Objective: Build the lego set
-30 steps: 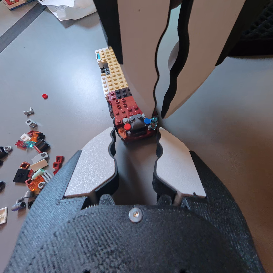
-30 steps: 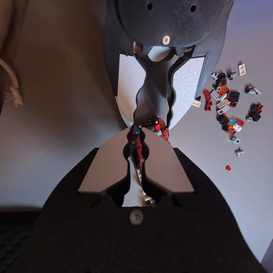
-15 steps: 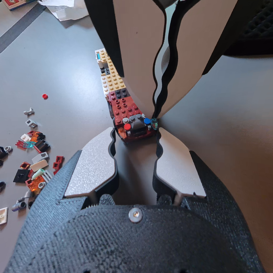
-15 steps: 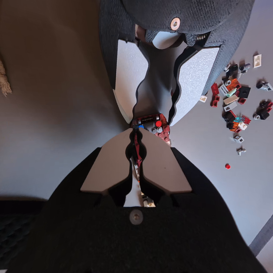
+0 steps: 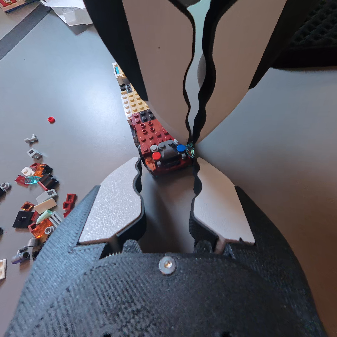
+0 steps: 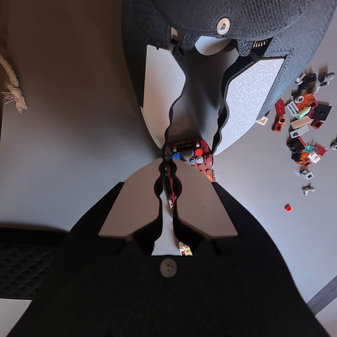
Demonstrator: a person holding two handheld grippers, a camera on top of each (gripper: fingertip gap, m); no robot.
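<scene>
The right tongs [image 6: 167, 158] are nearly closed, their tips pinched on a small clear teal piece [image 5: 190, 149] at the front corner of a brick model [image 5: 155, 138], beside its blue stud [image 5: 180, 148]. The left tongs [image 5: 166, 162] stand wide, one finger on each side of the model's dark red front end; the right-hand finger [image 5: 204, 169] is at the model's corner (whether it presses there I cannot tell), and a sliver of bench shows between the left-hand finger [image 5: 127, 169] and the model. The two tongs face each other, tip to tip, over that front end. The model lies long on the grey bench [image 5: 73, 91]: dark red with a red stud [image 5: 156, 156] and grey studs at the front, then black, then tan and white plates toward the far end, which is partly hidden behind the right tongs. Well apart to the left lies a loose heap of small bricks [image 5: 36, 200], red, orange, black, grey and white, with a lone red stud [image 5: 51, 119] and a grey piece [image 5: 31, 138] nearer the model. White paper [image 5: 73, 12] lies at the far edge of the bench, and a frayed rope end [image 6: 12, 91] shows at the side of the right wrist view.
</scene>
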